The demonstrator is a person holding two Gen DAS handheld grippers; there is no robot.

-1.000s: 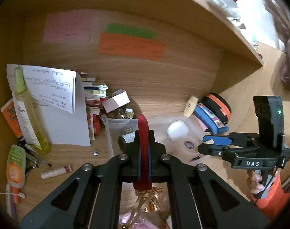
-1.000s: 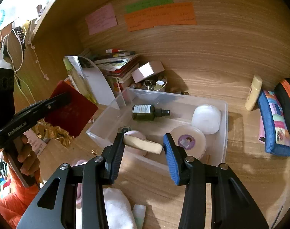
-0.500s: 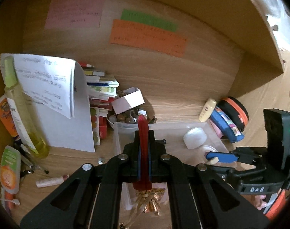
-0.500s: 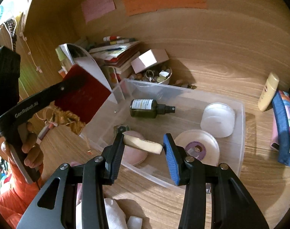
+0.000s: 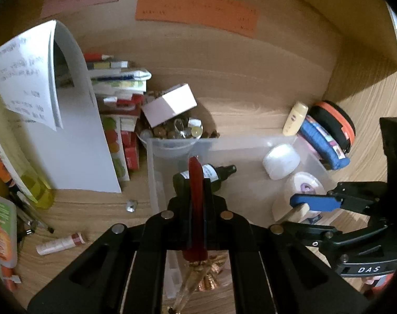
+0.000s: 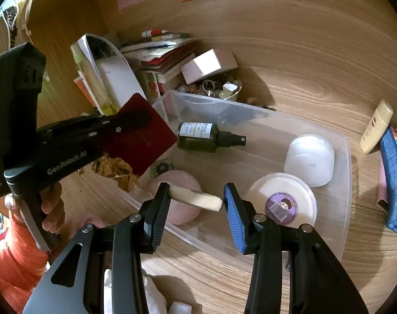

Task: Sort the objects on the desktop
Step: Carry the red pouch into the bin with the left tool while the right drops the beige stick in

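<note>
My left gripper (image 5: 196, 183) is shut on a flat dark red pouch (image 5: 195, 204) with a gold tassel (image 5: 208, 274), held over the left edge of the clear plastic bin (image 5: 156, 178). In the right wrist view the red pouch (image 6: 143, 136) hangs over the bin's near-left corner (image 6: 161, 102). My right gripper (image 6: 195, 196) holds a cream stick-like piece (image 6: 195, 198) between its fingers above the bin's front part. The bin holds a dark spray bottle (image 6: 206, 137), a white jar (image 6: 309, 159), a round white case (image 6: 282, 201) and a pink round item (image 6: 182, 204).
A stack of books (image 5: 117, 78), a white box (image 5: 169, 103) on a bowl of trinkets (image 5: 174, 130) and a curled paper (image 5: 41, 78) stand at the back left. Pencil cases (image 5: 326, 138) and a small cream bottle (image 5: 295, 117) lie at right. Tubes and pens (image 5: 5, 233) lie at left.
Both grippers have moved forward and down toward the bin. The red pouch now hangs over the bin's left edge. The right gripper still holds the cream piece.
</note>
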